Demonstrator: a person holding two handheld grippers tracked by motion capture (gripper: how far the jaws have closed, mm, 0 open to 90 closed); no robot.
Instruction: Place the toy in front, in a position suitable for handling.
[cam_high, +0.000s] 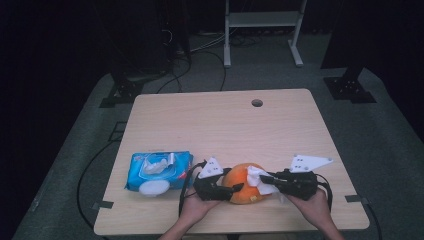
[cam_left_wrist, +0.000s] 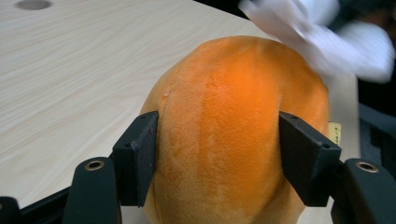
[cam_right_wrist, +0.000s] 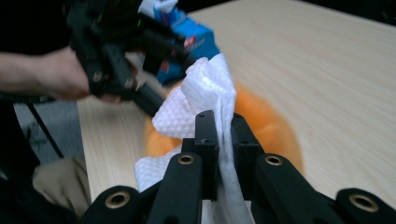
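Wiping the orange plush with a wet wipe

We held the plush (cam_high: 243, 184) steady at the lower middle of the desk (cam_high: 225, 125), the left claw (cam_high: 226, 188) clamped on its sides, while the right claw (cam_high: 264, 178) pinched the wipe (cam_high: 261, 179) shut against its top. To do it well we judged short, light strokes best, with the left grip firm. Both forearms came in low from the bottom edge, claws pointing inward; the wipe pack (cam_high: 159, 171) lay left.
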